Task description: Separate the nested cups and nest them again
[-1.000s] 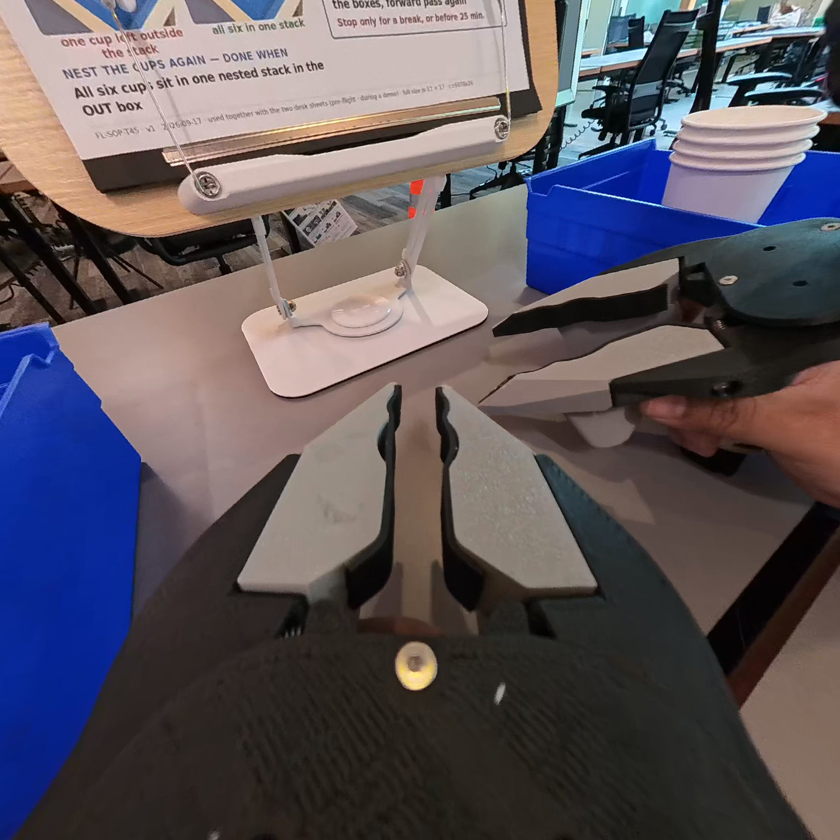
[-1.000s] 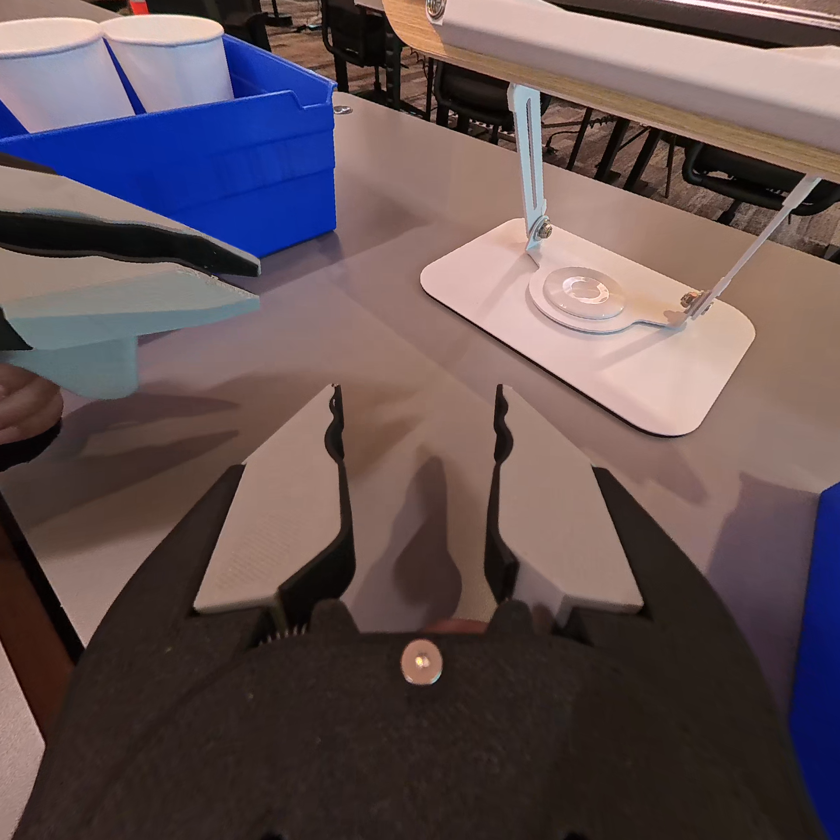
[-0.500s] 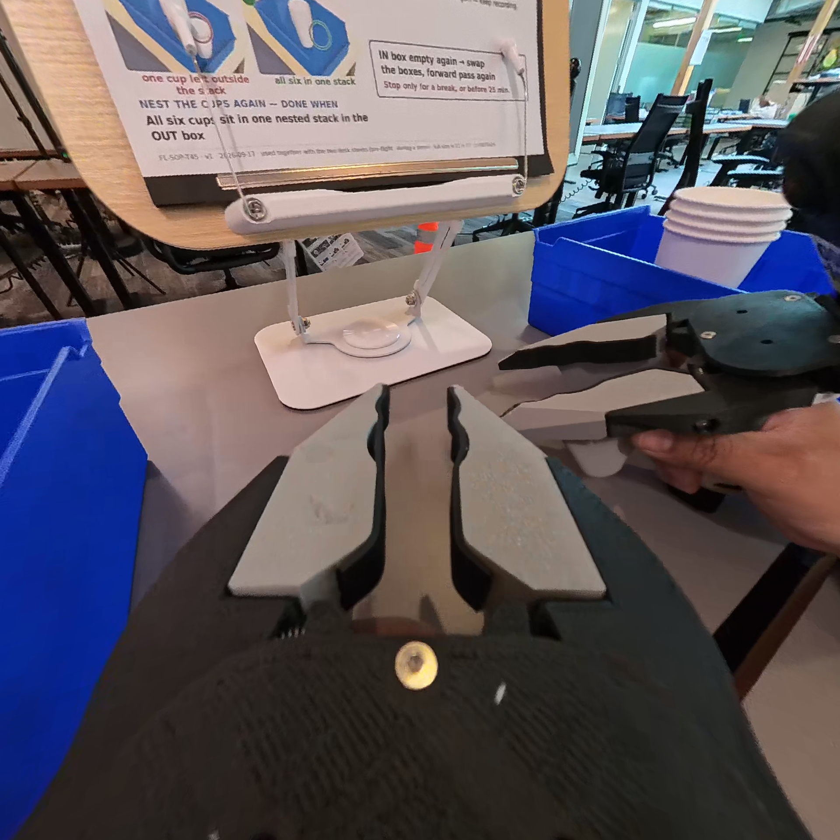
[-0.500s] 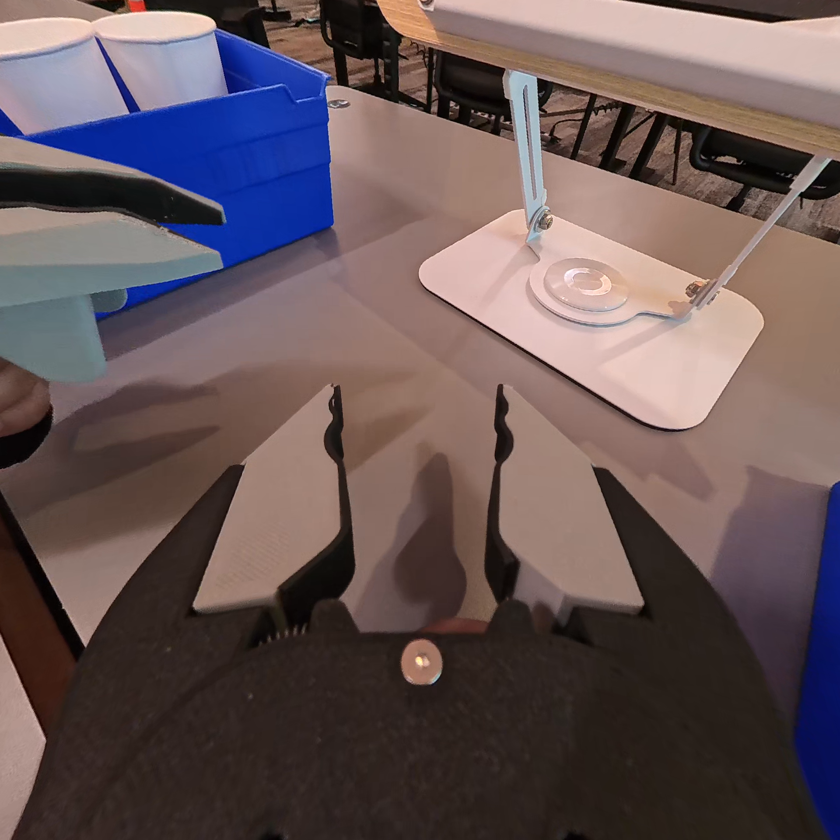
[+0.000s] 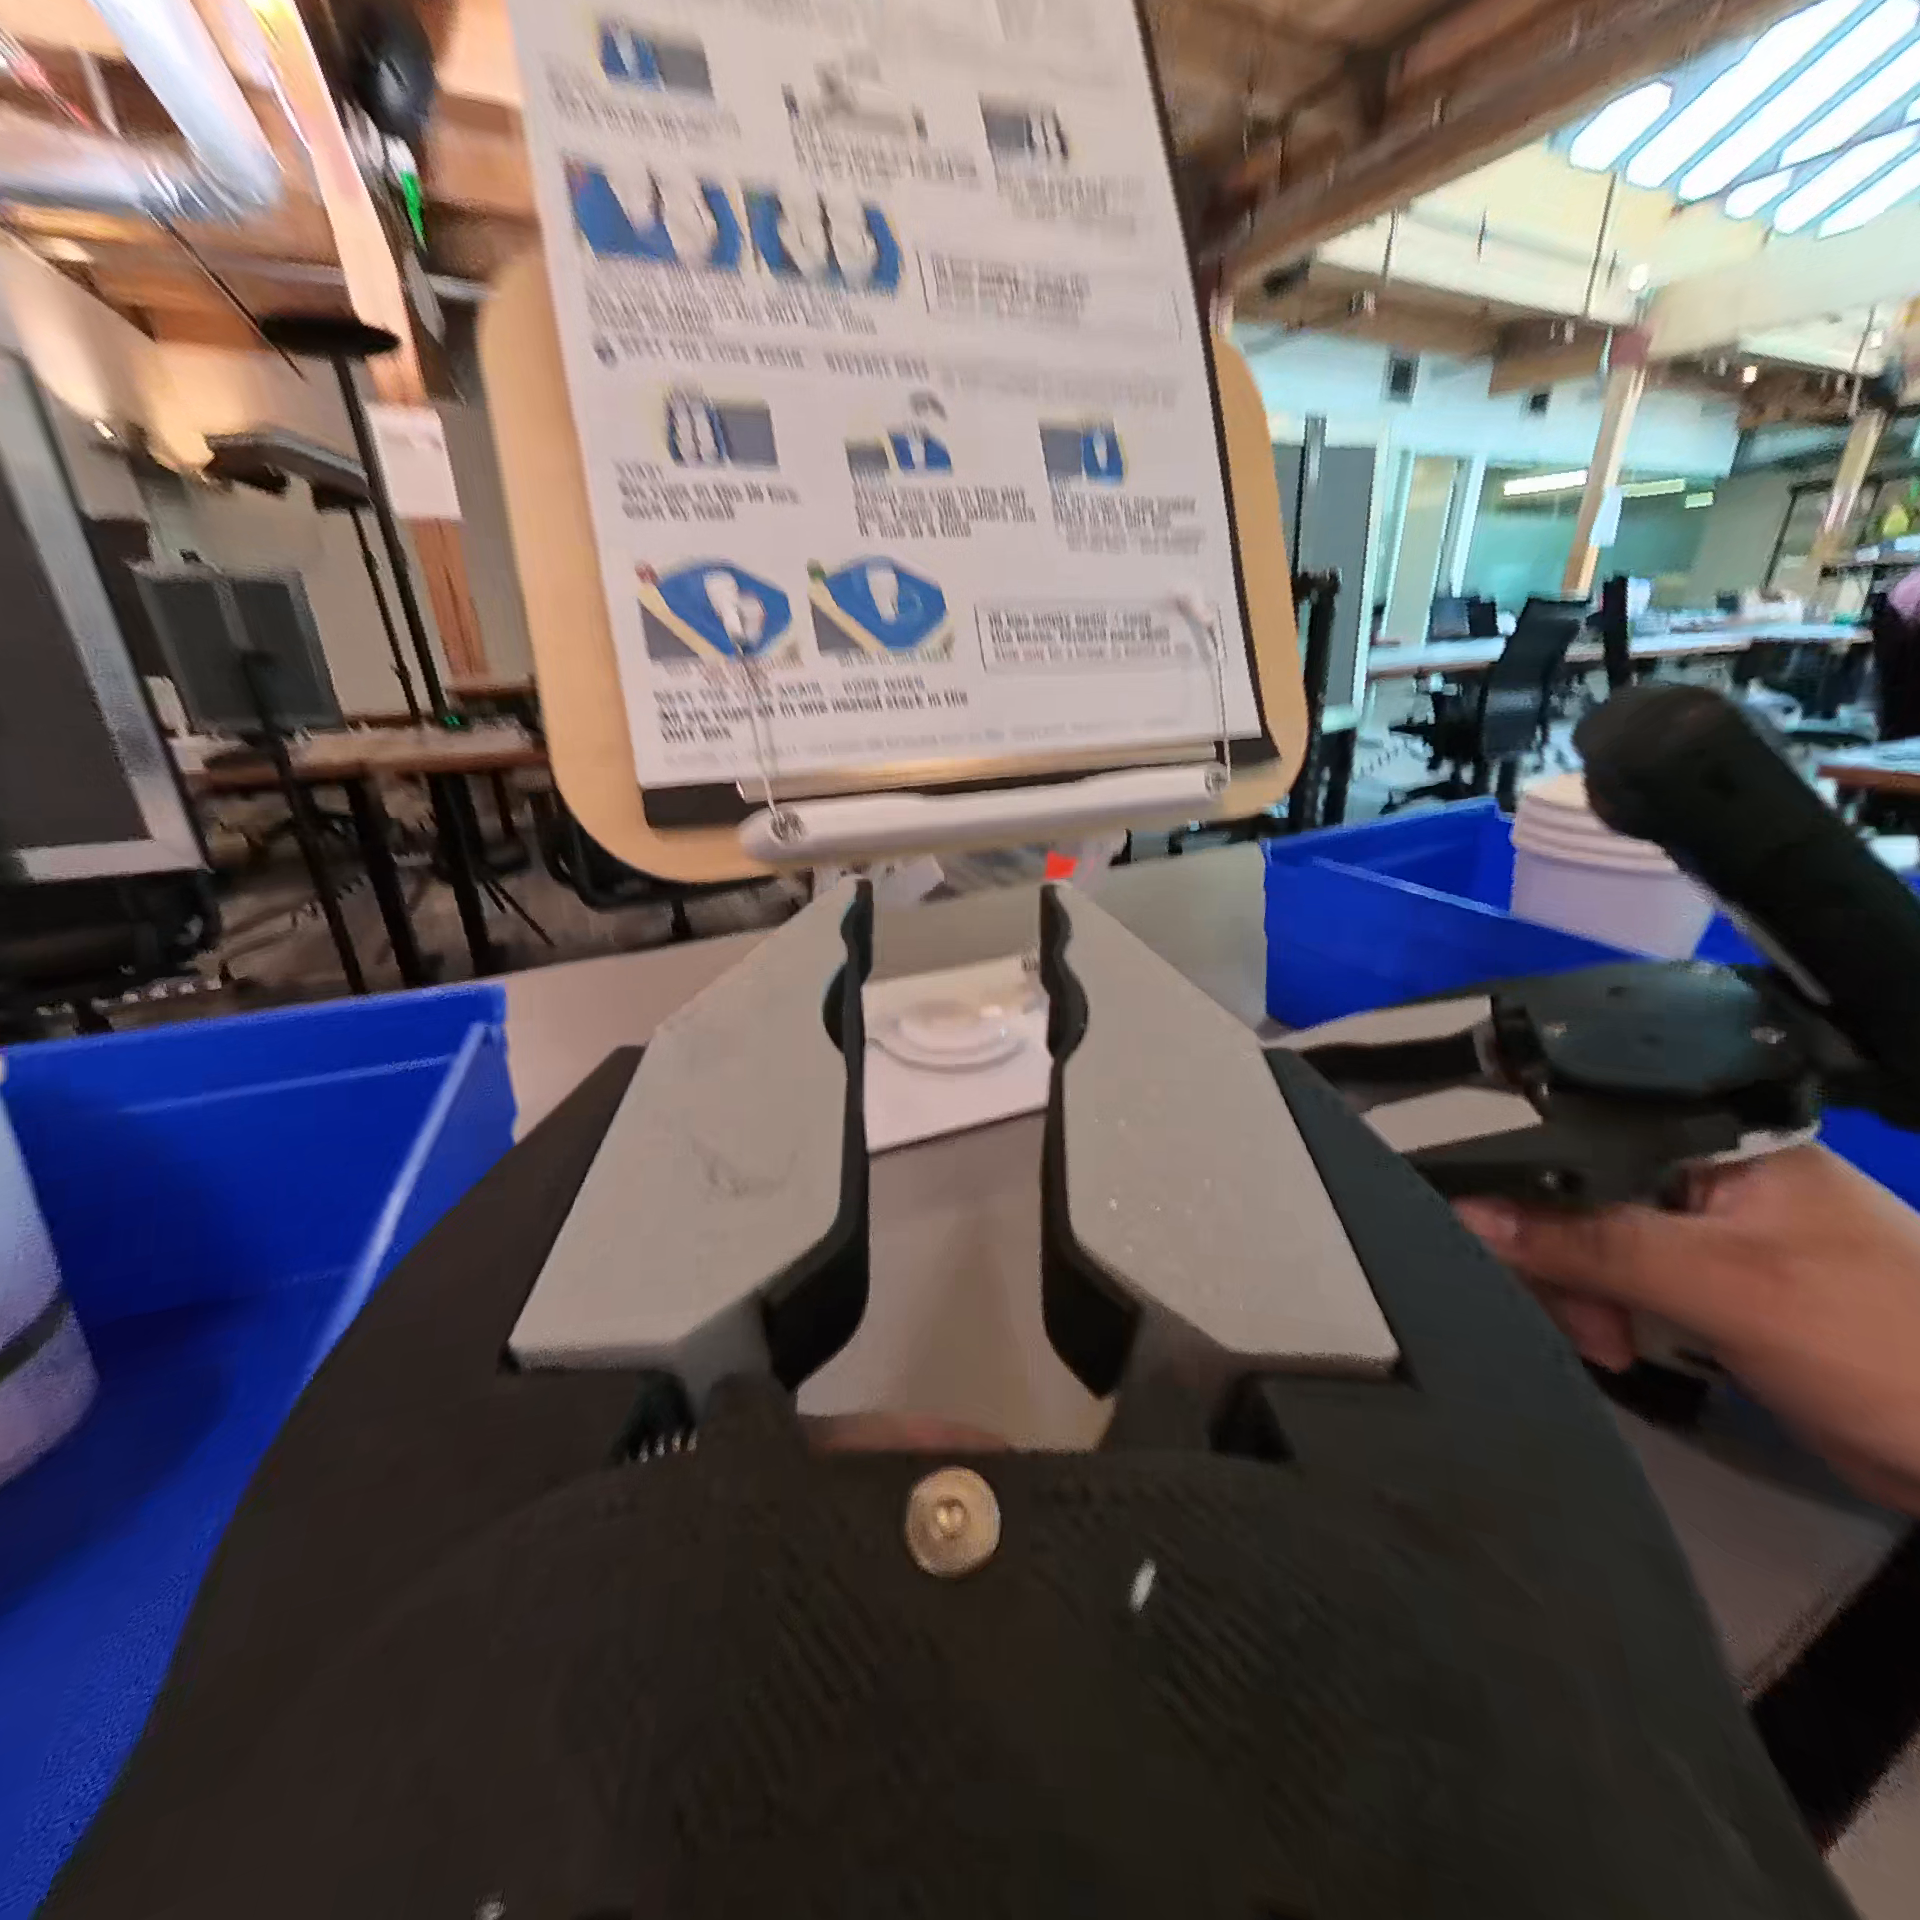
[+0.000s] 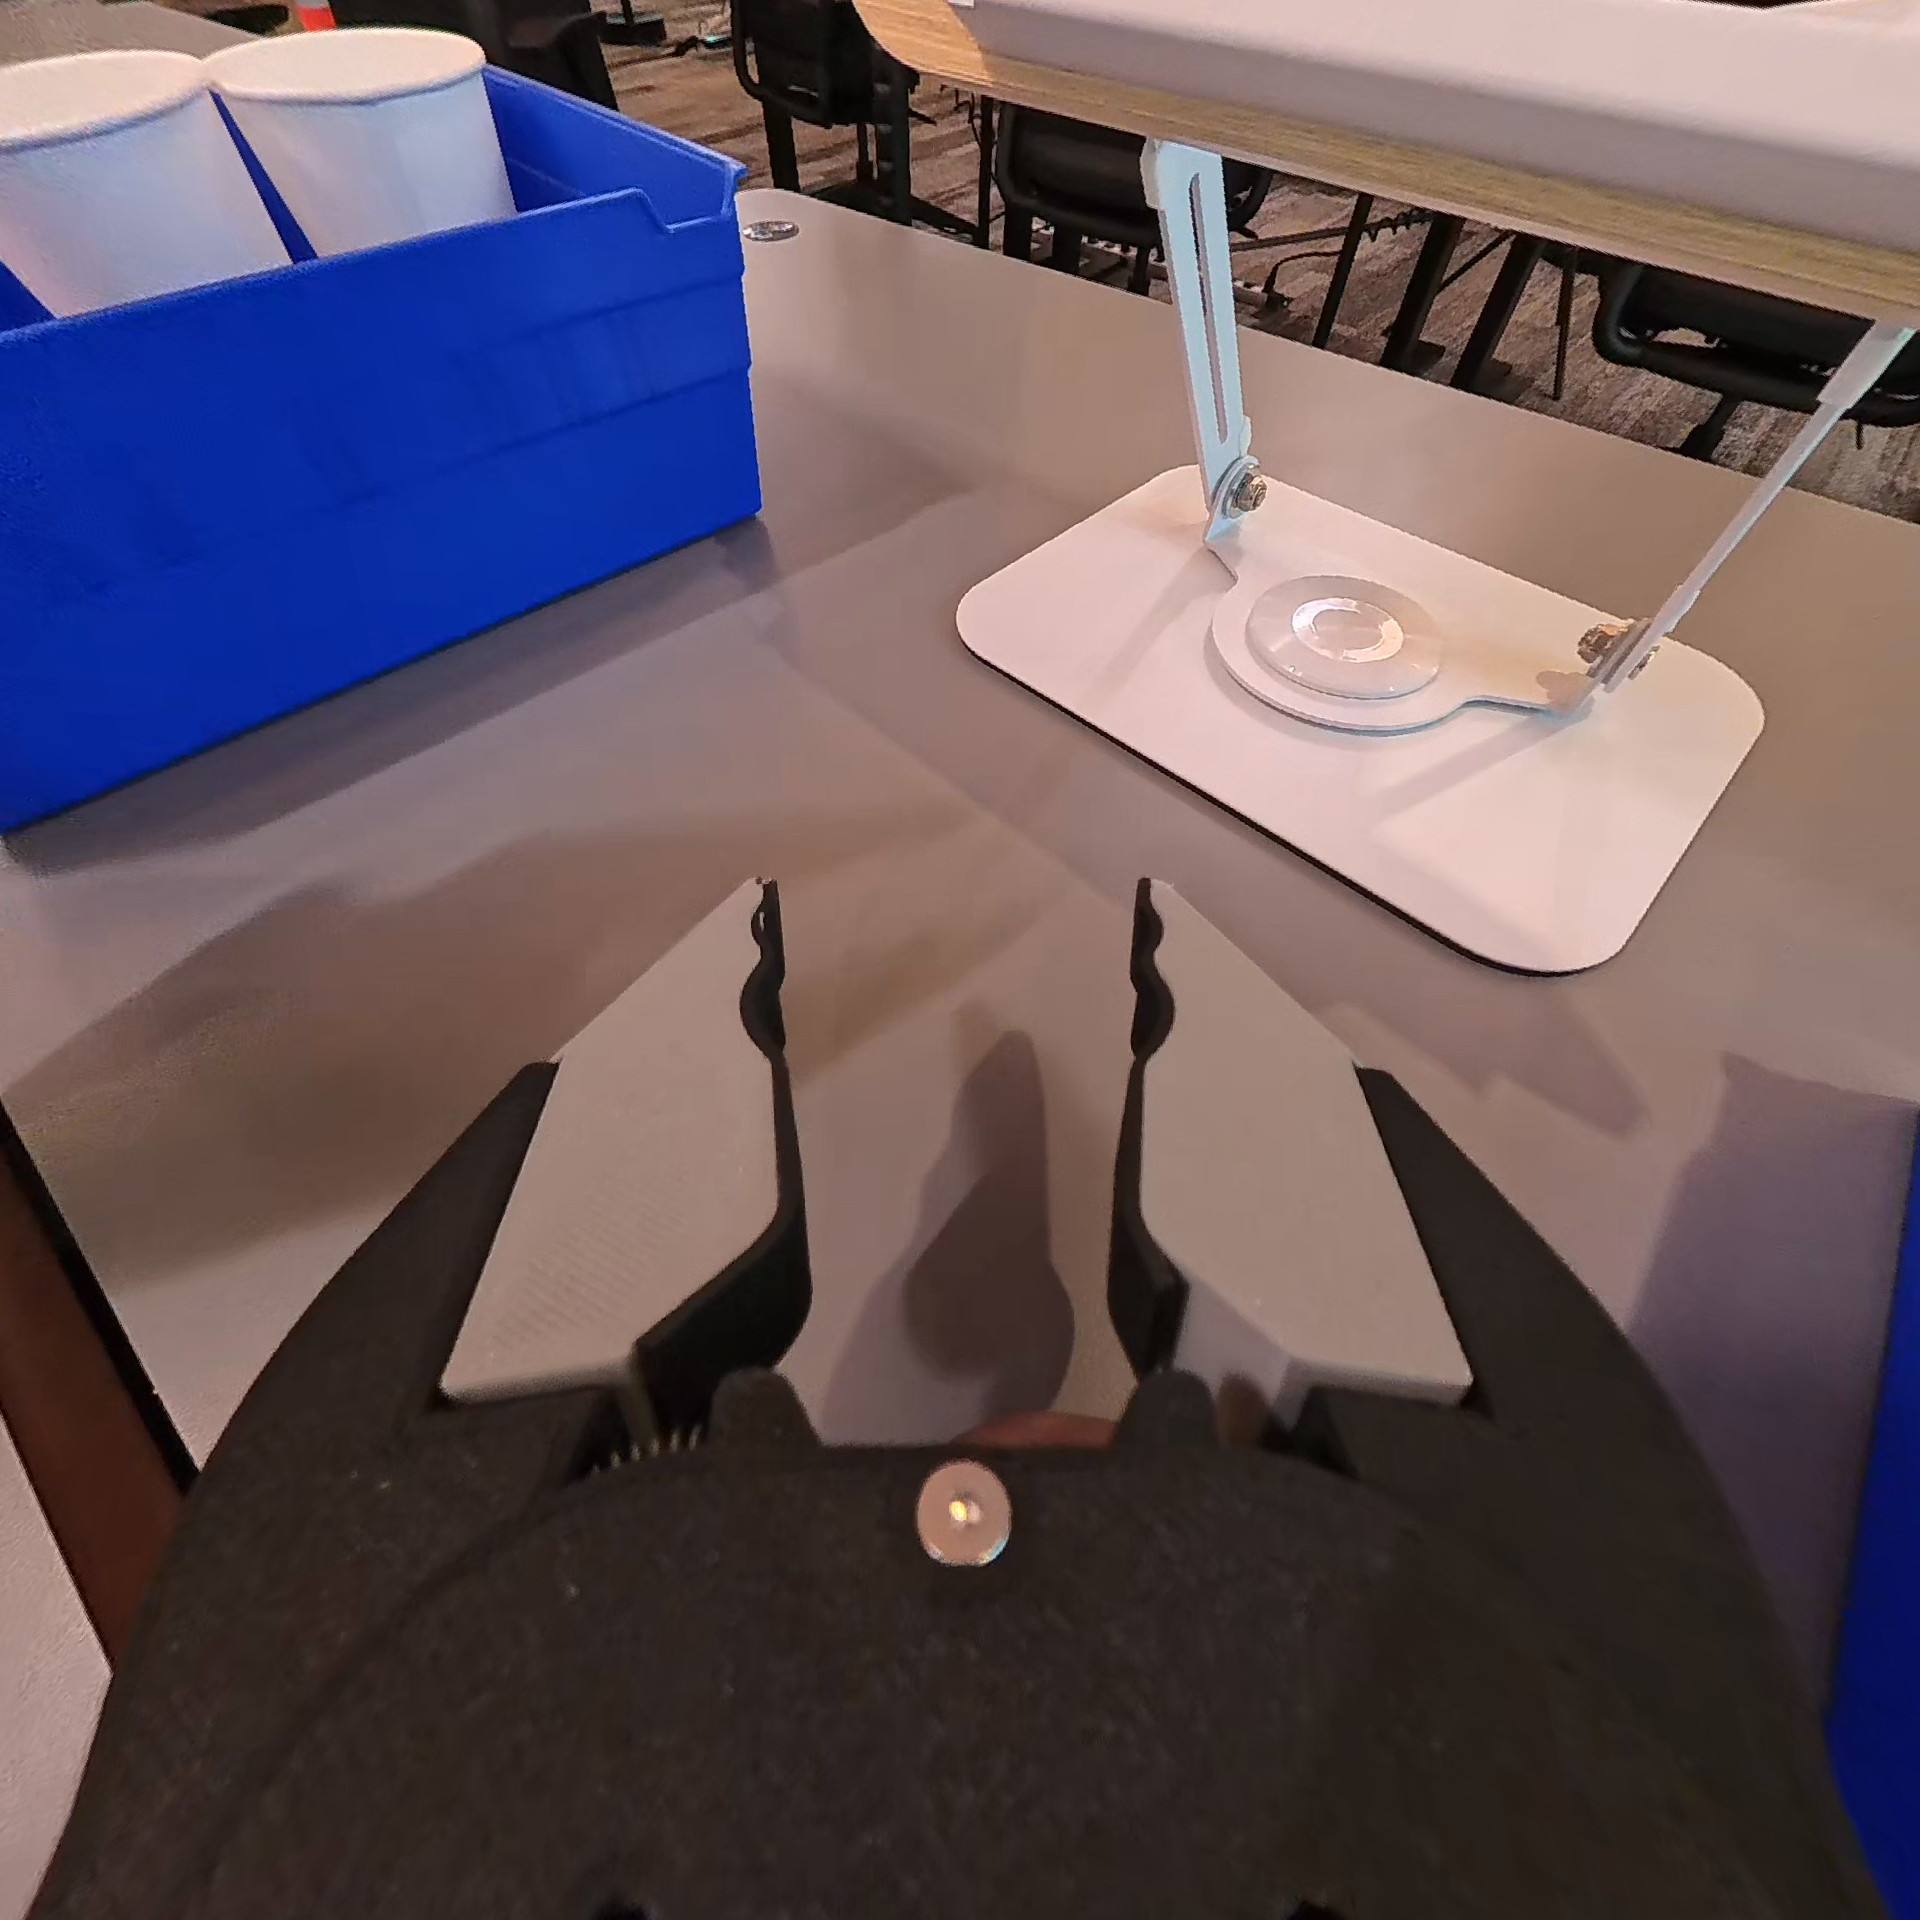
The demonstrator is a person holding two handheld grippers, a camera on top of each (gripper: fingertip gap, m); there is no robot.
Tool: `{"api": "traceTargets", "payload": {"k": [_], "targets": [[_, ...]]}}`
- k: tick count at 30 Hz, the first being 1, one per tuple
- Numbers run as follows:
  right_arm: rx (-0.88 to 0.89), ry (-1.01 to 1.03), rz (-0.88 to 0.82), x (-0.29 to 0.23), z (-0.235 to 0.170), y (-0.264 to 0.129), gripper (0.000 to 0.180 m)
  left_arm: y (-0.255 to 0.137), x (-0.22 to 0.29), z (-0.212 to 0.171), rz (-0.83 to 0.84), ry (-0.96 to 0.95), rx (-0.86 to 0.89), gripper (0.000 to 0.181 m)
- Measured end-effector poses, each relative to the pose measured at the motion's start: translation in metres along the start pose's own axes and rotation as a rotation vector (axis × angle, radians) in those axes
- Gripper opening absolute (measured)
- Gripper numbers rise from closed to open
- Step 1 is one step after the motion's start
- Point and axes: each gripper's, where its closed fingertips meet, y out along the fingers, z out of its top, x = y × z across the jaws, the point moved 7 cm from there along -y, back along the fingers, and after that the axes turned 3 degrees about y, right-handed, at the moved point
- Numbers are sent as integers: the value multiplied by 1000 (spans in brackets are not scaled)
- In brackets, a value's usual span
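Observation:
My left gripper (image 5: pixel 953 914) is open and empty, held above the grey table (image 5: pixel 1174 914) and pointing at the document stand. A nested stack of white cups (image 5: pixel 1590 883) stands in the blue bin (image 5: pixel 1382 925) at the right, partly hidden by a black handle. My right gripper (image 6: pixel 956 904) is open and empty, low over the table (image 6: pixel 883 748). It also shows in the left wrist view (image 5: pixel 1382 1091), held by a hand. Two separate white cups (image 6: pixel 114 177) (image 6: pixel 364 145) stand in the blue bin (image 6: pixel 364 447) at the left of the right wrist view.
A document stand with an instruction sheet (image 5: pixel 883 468) stands at the back; its white base (image 6: pixel 1351 727) lies on the table. A second blue bin (image 5: pixel 260 1143) is at the left, a white cup (image 5: pixel 31 1299) at its edge. Blue bin wall (image 6: pixel 1891 1455) at far right. About 30 cm separates my left fingertips from the white cup (image 5: pixel 31 1299).
My left gripper has tilted up towards the sheet, its fingers have spread a little wider, and it has left the right wrist view. The right gripper has hardly moved.

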Motion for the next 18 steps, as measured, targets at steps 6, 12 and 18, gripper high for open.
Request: {"api": "traceTargets", "payload": {"k": [6,12,18], "targets": [[-3,-2,0,0,0,0,65,-16,-12,23,50,-37,130,34],[-6,-2,-2,0,0,1,65,-31,-20,41,85,-36,235,36],[-8,-3,-3,0,0,1,64,-54,-37,66,176,-8,353,34]]}}
